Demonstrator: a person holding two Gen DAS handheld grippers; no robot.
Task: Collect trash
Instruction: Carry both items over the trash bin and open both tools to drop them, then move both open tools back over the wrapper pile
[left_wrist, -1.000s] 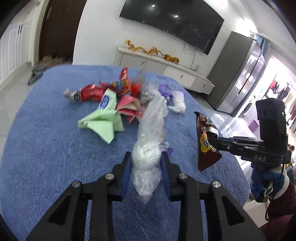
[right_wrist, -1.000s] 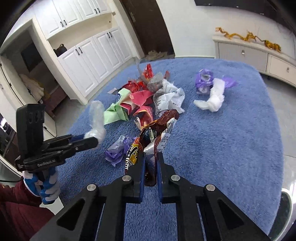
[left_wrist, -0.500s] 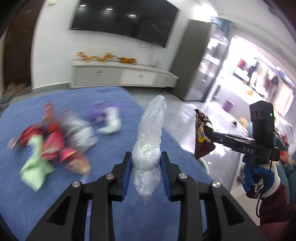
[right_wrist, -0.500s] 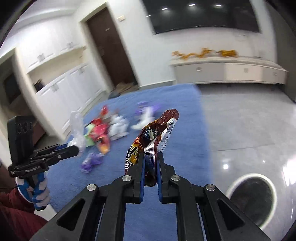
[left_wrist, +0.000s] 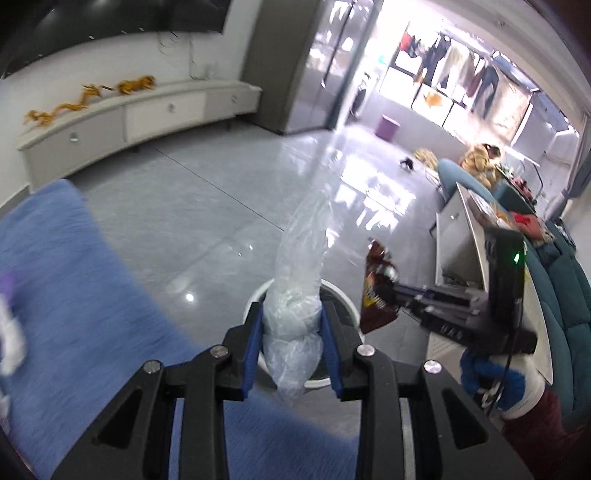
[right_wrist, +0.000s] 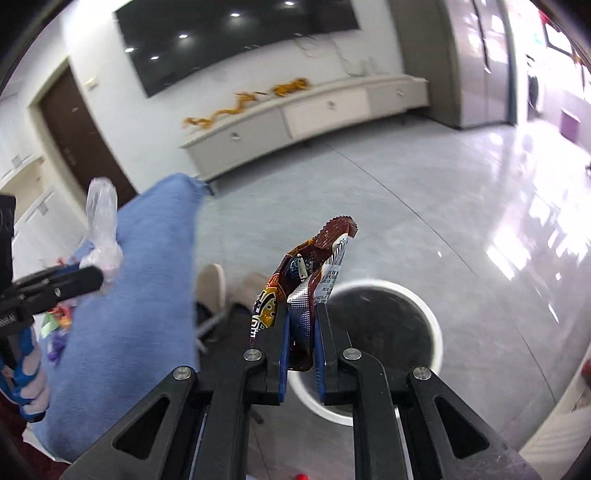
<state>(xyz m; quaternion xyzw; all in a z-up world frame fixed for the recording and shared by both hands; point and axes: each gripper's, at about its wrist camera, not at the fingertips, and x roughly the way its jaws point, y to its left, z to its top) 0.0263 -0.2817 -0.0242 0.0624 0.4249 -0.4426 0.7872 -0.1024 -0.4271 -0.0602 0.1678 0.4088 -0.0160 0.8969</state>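
Right gripper (right_wrist: 300, 334) pinches a crinkled foil snack wrapper (right_wrist: 312, 273), long axis upright. The round white-rimmed trash bin (right_wrist: 424, 306) lies just beyond, at 2 o'clock. Left gripper (left_wrist: 291, 343) clamps a knotted clear plastic bag (left_wrist: 299, 291), bin rim (left_wrist: 258, 295) directly behind. Right hand looks nearer.

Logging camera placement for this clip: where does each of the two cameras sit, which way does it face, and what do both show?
Left wrist: on the left tongs, looking down along them at the white-rimmed round bin on grey floor; clear crumpled plastic bag clamped; gloved right hand at right.
Right wrist: on the right tongs, aimed down at the same bin; brown foil snack wrapper between the pads; left hand at left.
Shared: bin, blue fuzzy rug, both pieces of trash, white low cabinet.
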